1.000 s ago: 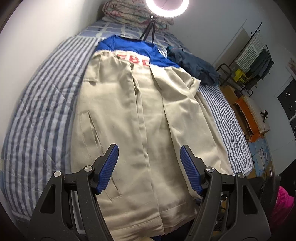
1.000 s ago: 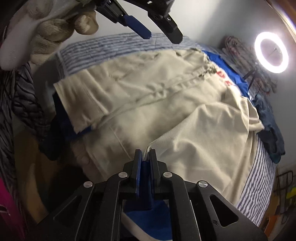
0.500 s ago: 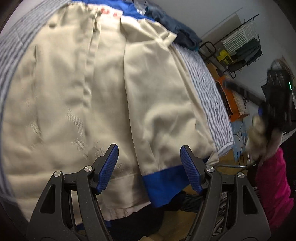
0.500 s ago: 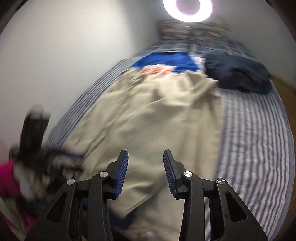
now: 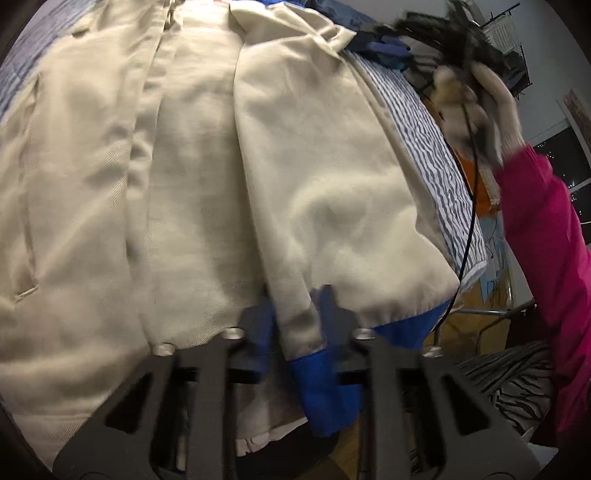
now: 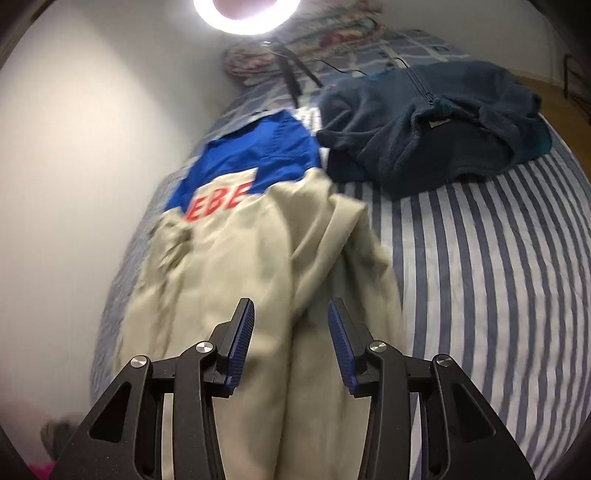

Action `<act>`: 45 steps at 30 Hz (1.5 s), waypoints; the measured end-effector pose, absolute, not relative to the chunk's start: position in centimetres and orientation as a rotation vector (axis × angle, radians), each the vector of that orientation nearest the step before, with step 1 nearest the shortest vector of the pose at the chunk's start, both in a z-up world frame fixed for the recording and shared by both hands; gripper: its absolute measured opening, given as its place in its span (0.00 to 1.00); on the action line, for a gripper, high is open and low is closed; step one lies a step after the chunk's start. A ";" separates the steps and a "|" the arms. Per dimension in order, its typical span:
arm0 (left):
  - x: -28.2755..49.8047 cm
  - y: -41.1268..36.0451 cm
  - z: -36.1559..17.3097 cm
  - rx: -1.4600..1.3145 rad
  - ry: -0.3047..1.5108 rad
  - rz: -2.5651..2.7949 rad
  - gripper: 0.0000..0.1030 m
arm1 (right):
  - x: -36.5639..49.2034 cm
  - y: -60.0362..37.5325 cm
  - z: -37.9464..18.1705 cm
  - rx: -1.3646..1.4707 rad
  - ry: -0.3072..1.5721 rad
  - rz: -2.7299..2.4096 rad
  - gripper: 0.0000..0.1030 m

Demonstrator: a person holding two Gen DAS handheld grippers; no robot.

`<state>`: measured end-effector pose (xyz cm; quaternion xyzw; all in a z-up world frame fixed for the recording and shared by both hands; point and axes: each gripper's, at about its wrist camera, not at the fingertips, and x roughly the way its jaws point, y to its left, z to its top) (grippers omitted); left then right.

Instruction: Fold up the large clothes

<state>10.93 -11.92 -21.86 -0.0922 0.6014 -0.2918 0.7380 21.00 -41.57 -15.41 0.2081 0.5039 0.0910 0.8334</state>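
The left gripper is motion-blurred, its fingertips smeared against the beige jacket, so contact is unclear; at two o'clock the gloved hand blurs; the ring light is cropped at twelve

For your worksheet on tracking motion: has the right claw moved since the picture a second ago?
Yes. The right claw, then shut at the beige jacket's hem, has swung to face the ring light and its jaws have been opening, holding nothing.

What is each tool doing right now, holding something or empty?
Left tool: jaws have just been closing, now pinching the beige jacket's bottom edge.
Right tool: open, holding nothing, above the jacket.
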 end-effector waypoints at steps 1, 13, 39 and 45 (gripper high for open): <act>11.1 -11.7 -22.0 -0.214 1.323 -0.646 0.13 | 21.8 -41.5 -16.0 0.437 1.080 0.179 0.39; 10.5 -11.0 -19.6 -0.371 1.340 -0.763 0.02 | 26.3 -42.9 -17.0 0.345 1.107 0.096 0.02; 8.7 -15.5 -21.1 -0.276 1.358 -0.779 0.37 | 15.3 -46.4 -10.9 0.402 1.109 0.091 0.11; 8.4 -14.7 -21.9 -0.381 1.381 -0.762 0.37 | 5.1 -40.3 -10.9 0.431 1.175 0.257 0.36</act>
